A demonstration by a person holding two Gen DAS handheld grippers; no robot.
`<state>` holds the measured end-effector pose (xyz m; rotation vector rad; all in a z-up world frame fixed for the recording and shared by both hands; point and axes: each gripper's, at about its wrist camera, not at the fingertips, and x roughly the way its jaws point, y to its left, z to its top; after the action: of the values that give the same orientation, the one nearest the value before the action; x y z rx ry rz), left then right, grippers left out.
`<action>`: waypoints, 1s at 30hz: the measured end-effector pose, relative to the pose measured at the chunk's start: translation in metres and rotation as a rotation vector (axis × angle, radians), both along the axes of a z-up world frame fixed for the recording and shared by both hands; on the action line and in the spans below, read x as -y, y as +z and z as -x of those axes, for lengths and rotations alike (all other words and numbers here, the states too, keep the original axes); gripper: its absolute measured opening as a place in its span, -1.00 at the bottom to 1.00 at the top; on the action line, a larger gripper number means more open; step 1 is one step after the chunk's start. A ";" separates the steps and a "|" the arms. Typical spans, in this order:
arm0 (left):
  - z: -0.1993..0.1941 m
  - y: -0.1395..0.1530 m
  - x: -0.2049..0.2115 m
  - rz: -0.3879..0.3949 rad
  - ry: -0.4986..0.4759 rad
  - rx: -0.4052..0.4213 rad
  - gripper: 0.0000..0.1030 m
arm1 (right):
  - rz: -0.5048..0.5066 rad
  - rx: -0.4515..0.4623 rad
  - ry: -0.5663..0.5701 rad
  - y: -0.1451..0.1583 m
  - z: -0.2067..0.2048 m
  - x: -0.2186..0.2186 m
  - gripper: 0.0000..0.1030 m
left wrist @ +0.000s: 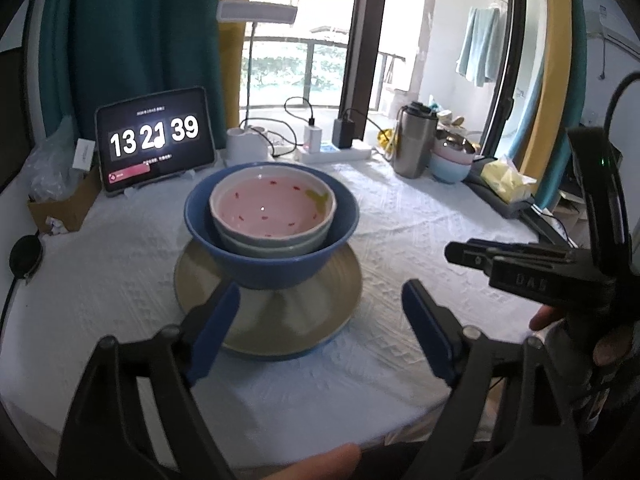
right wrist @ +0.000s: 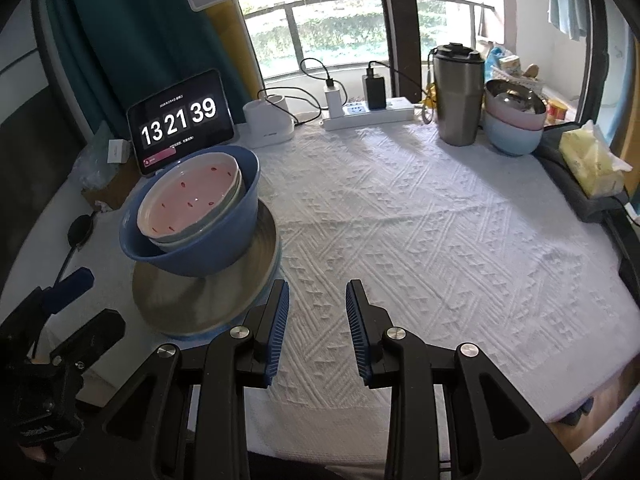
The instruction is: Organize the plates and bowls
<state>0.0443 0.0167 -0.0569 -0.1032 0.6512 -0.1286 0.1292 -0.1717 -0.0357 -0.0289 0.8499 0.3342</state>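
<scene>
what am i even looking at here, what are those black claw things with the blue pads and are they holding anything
Those are two hand-held grippers, not a robot arm: a person carries one in each hand, and a fisheye camera on each looks forward along its two fingers. One picture comes from the left gripper, the other from the right gripper.

On the white tablecloth stands a stack: a beige plate lying on a blue one whose edge just shows, a large blue bowl on it, and two smaller bowls nested inside, the top one a pink-lined bowl. At the back are a tablet showing a clock, a power strip, a steel tumbler and another bowl stack.

Nothing is held. Both grippers stand open; the left one's pads are on either side of the plate's near edge without touching it.
</scene>
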 end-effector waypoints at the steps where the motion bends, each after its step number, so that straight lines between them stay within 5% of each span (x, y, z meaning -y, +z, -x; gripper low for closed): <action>1: 0.003 0.002 0.000 0.006 0.002 0.007 0.64 | 0.002 0.006 -0.001 0.001 0.002 0.001 -0.39; 9: 0.033 0.019 0.013 -0.022 -0.015 0.097 0.64 | 0.042 0.068 0.002 0.009 0.028 0.010 -0.39; 14: 0.056 0.027 0.016 -0.048 0.071 0.180 0.64 | 0.078 0.141 -0.003 0.019 0.049 0.015 -0.39; 30: 0.097 0.057 0.021 -0.066 0.138 0.345 0.68 | 0.100 0.338 -0.030 0.062 0.108 0.030 -0.39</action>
<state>-0.0524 -0.0038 -0.0002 -0.0602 0.3018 0.0087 0.0215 -0.2021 0.0260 -0.1612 0.5305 0.2492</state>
